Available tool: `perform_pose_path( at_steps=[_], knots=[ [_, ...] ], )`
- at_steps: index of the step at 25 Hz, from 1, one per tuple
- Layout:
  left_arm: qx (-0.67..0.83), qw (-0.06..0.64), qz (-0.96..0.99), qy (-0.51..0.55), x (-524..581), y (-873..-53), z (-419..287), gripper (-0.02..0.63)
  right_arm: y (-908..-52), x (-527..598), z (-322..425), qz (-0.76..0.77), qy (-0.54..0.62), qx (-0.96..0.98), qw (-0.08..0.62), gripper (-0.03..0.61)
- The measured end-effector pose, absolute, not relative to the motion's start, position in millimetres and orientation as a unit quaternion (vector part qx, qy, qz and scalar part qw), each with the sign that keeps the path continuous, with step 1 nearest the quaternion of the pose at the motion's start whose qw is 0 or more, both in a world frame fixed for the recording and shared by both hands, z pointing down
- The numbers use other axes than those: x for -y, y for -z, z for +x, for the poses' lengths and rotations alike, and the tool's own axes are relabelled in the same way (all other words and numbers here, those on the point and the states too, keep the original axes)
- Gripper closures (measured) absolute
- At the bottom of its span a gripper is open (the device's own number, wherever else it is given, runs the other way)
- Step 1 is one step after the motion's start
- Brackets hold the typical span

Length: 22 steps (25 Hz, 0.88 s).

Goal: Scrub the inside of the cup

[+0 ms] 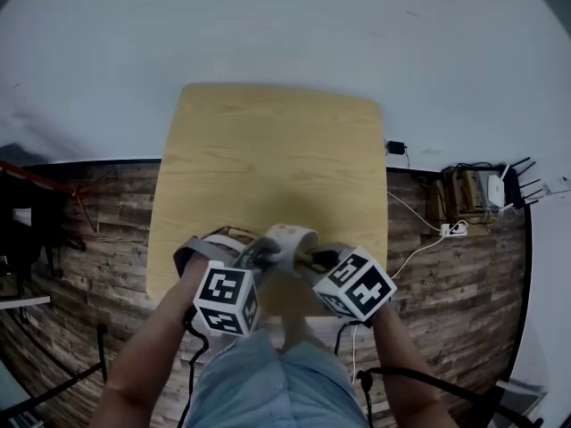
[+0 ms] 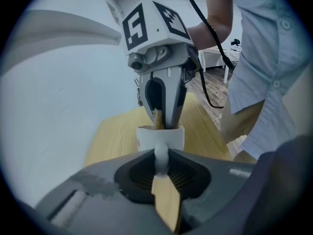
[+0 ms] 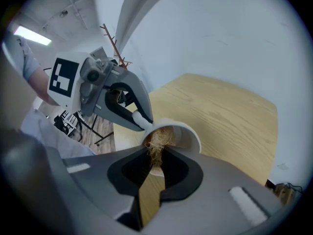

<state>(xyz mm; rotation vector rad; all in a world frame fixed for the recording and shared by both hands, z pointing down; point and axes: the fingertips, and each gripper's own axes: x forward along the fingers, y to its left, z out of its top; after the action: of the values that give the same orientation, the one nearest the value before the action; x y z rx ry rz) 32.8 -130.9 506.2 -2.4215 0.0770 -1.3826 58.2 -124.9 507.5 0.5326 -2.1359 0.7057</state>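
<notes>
A white cup [image 1: 290, 239] is tipped over the near end of the wooden table [image 1: 268, 150], between my two grippers. My left gripper [image 2: 161, 163] is shut on the cup's white handle [image 2: 161, 154], and it appears from the other side as the left gripper [image 3: 128, 106]. My right gripper [image 3: 155, 163] is shut on a tuft of tan scrubbing fibre [image 3: 157, 143], which reaches into the mouth of the cup [image 3: 182, 132]. In the left gripper view, the right gripper [image 2: 164, 99] stands over the cup [image 2: 168, 137] with the fibre [image 2: 157, 117] dipping inside.
The table's far half is bare wood. A dark plank floor [image 1: 107, 239] surrounds it. To the right lie cables and a power strip [image 1: 453, 229]. The person's trousers [image 1: 268, 382] are close to the table's near edge.
</notes>
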Motion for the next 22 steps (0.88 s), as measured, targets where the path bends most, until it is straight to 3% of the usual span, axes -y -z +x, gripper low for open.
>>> perform_pose_path(
  at_steps=[22],
  knots=[
    [-0.016,0.189,-0.847,0.496,131.4,-502.3,34.9,0.541,-519.7,147.3,100.4,0.259,-0.264,0.829,0.420,0.529]
  ],
)
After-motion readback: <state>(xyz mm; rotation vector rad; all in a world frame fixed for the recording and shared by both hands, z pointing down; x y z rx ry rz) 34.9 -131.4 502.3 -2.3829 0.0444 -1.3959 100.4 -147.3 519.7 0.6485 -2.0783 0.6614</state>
